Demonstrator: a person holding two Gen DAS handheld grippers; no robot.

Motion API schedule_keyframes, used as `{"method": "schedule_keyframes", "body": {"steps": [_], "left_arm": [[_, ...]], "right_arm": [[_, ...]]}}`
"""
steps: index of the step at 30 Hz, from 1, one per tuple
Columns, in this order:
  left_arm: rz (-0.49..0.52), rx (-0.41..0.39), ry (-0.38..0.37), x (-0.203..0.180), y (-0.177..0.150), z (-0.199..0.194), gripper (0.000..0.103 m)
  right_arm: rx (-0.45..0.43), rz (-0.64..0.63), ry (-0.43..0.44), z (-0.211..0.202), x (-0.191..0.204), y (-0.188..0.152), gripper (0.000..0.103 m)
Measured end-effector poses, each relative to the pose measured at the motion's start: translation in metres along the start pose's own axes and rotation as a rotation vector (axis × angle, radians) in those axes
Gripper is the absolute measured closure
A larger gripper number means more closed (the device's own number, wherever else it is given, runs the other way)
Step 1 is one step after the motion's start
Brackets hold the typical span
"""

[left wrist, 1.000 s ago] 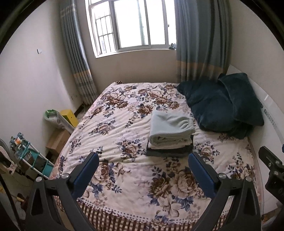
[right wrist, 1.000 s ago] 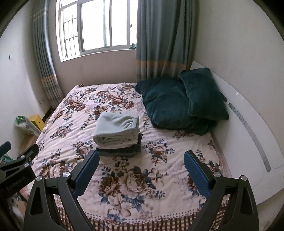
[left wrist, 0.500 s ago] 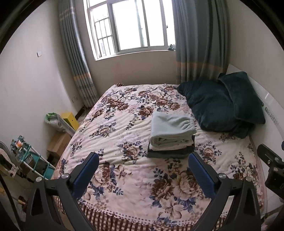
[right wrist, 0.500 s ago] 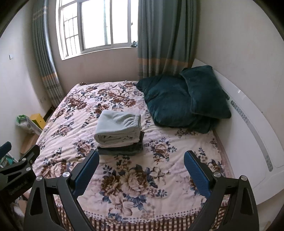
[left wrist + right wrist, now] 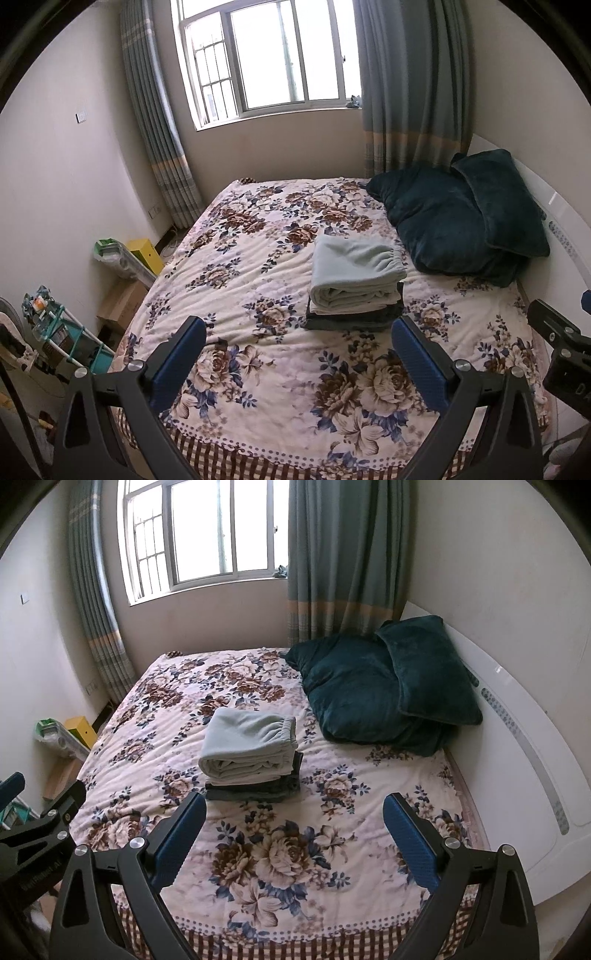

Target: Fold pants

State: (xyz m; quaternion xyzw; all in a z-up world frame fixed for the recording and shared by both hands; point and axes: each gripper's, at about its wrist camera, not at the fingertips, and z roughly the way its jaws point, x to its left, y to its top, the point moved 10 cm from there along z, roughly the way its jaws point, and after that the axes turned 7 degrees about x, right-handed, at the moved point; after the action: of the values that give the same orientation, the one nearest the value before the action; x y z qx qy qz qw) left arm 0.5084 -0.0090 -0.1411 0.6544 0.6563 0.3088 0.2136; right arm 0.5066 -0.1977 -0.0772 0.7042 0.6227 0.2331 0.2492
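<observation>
Pale green pants [image 5: 354, 275] sit folded on top of a dark folded garment [image 5: 351, 317], mid-bed, just beside the teal pillows [image 5: 458, 225]; stacked there, fold looks done. Left gripper [image 5: 295, 358] and right gripper [image 5: 295, 830] hang spread wide near the bed's foot edge, holding nothing, apart from stack.

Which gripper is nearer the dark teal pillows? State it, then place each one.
Right. The right gripper hangs open at the foot of the bed, the pillows ahead and rightward; the left gripper, also open, sits farther left of them.
</observation>
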Motion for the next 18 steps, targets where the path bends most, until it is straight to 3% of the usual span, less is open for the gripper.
{"method": "schedule_keyframes", "body": {"steps": [18], "left_arm": [[-0.004, -0.013, -0.013, -0.0047, 0.0027, -0.007, 0.0]], "right_arm": [[-0.008, -0.002, -0.003, 0.0016, 0.0055, -0.0058, 0.004]]}}
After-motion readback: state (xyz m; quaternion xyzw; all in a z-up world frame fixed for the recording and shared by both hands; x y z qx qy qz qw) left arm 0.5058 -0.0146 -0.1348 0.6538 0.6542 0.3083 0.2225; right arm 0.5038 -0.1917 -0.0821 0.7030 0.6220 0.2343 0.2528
